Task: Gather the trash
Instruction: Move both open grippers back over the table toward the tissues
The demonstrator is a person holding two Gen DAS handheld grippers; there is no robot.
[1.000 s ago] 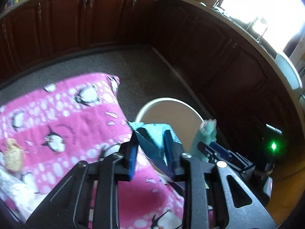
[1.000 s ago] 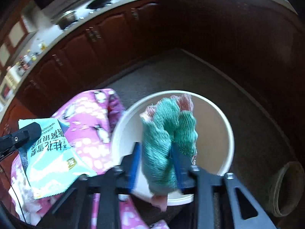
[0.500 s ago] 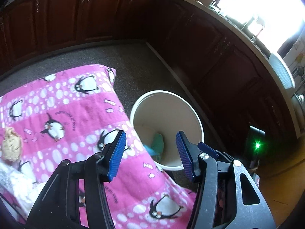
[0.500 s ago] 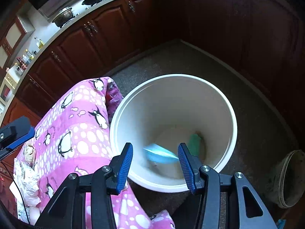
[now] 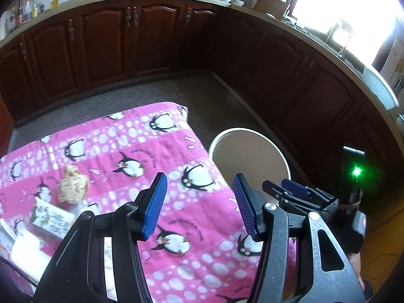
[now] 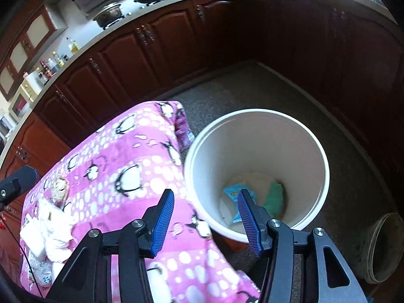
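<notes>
On the far left of the pink penguin blanket (image 5: 106,151) a heap of trash remains: white tissues (image 6: 54,229) and a printed packet (image 5: 51,218) lie bunched together, with a crumpled beige wad (image 5: 72,188) just beyond them. All of it rests on the cloth, well apart from both grippers.

Further right, the left gripper (image 5: 199,203) hangs above the blanket's near edge, its blue pads spread with nothing between them; only penguin print shows through the gap. The right gripper (image 6: 205,219) is beside it, over the blanket's corner and the bucket's near rim. Its jaws are opening, and nothing is held between them.

Right of the blanket, touching its draped edge, stands the white bucket (image 6: 320,156) on the speckled floor (image 6: 240,85). At its bottom lie a light-blue wrapper (image 6: 236,189) and a green cloth (image 6: 275,197), side by side.

Farthest right, near the cabinets (image 5: 277,75), a dirty round basin (image 6: 383,247) sits on the floor, apart from the bucket.
</notes>
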